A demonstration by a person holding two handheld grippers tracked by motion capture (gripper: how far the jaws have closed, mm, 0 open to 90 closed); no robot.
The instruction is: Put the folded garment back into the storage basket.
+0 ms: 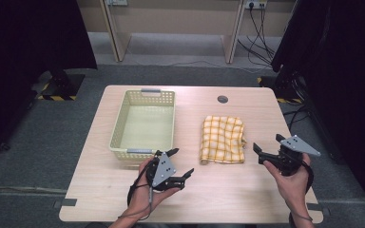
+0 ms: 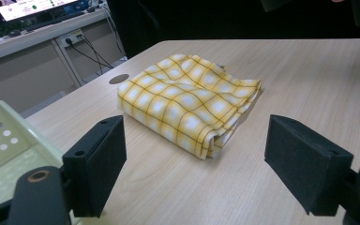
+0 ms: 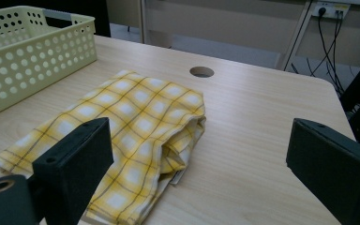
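Surface (image 1: 247, 190) of pale wood carries everything, with a small round hole (image 1: 222, 99) near its far edge at about 12 o'clock. Toward 10 o'clock stands a pale green perforated basket (image 1: 119, 128), holding nothing. A folded yellow checked cloth (image 1: 223, 139) lies flat just right of centre, apart from the basket. At 7 o'clock the left tool (image 1: 182, 163) has its jaws wide apart around nothing; at 4 o'clock the right tool (image 1: 267, 147) likewise gapes, just beside the cloth's right edge.

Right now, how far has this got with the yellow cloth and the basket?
Done: the yellow checked cloth already lies folded on the table. In hand: nothing; the left tongs and right tongs both stand open, facing the cloth from either side. Left, probably: gripping it and moving it, perhaps into the empty basket.
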